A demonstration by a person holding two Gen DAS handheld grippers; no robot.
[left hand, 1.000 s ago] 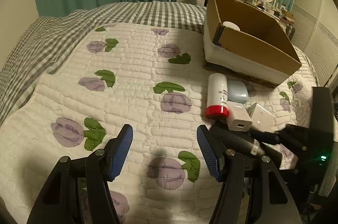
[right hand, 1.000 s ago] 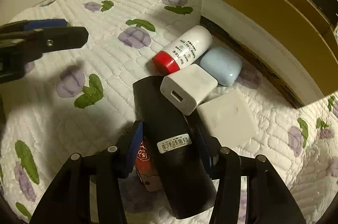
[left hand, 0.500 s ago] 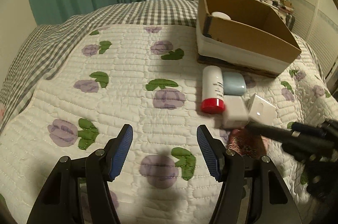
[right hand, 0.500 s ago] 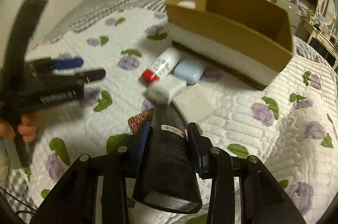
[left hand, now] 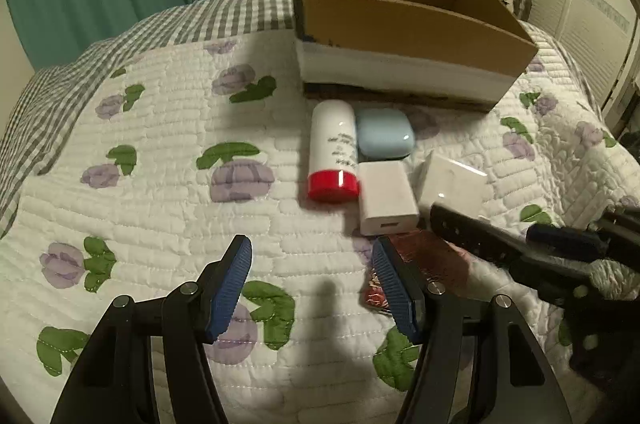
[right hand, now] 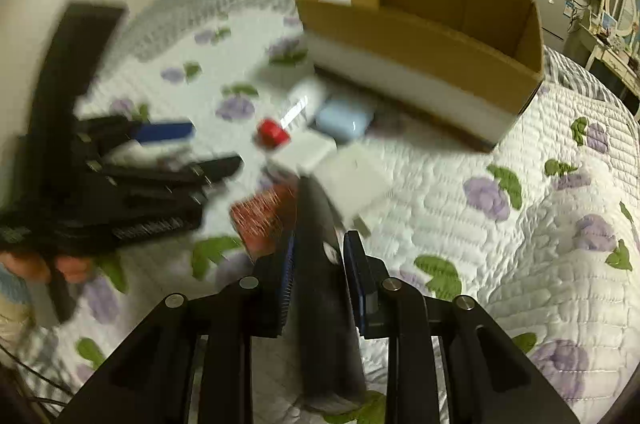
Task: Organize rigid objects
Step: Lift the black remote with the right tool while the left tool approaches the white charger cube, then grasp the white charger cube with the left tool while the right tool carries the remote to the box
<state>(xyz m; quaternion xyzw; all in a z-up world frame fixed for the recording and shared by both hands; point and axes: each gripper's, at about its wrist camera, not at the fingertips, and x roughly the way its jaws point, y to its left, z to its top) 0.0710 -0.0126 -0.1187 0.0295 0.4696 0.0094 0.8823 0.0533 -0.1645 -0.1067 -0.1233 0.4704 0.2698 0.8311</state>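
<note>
Right gripper [right hand: 318, 244]: clamped on black case [right hand: 320, 264]; left gripper [left hand: 312, 280]: jaws apart, empty, above quilt [left hand: 160, 183]; box [left hand: 400, 23] beyond.

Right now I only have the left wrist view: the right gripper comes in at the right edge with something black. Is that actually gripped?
Observer: Yes. In the right wrist view the right gripper is shut on a black oblong device. Its jaws have just been closing, and the pads press on both long sides.
Operator: Any marking on it?
Observer: A small white label sits on its top face near the right pad. It is too blurred to read.
Operator: Which way does it point?
Observer: Its far end shows between the red packet and the flat white box, aimed toward the cardboard box.
</note>
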